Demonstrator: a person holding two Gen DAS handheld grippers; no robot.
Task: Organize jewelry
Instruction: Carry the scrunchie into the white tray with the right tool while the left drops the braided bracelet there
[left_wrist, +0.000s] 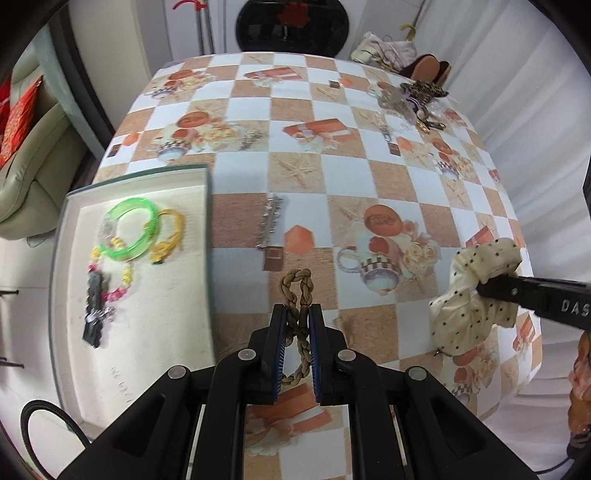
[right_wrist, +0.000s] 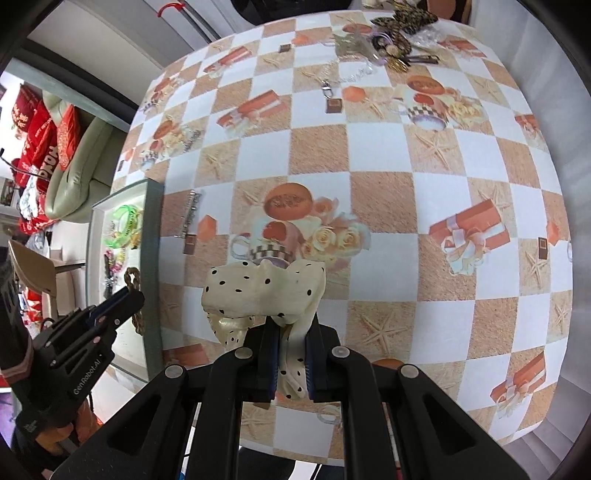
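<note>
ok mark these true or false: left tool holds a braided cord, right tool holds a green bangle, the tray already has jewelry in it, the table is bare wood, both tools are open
1. The left tool holds a braided cord. True.
2. The right tool holds a green bangle. False: it grips a cream polka-dot scrunchie; the green bangle lies in the tray.
3. The tray already has jewelry in it. True.
4. The table is bare wood. False: a checkered tablecloth covers it.
5. Both tools are open. False: each is shut on its item.
</note>
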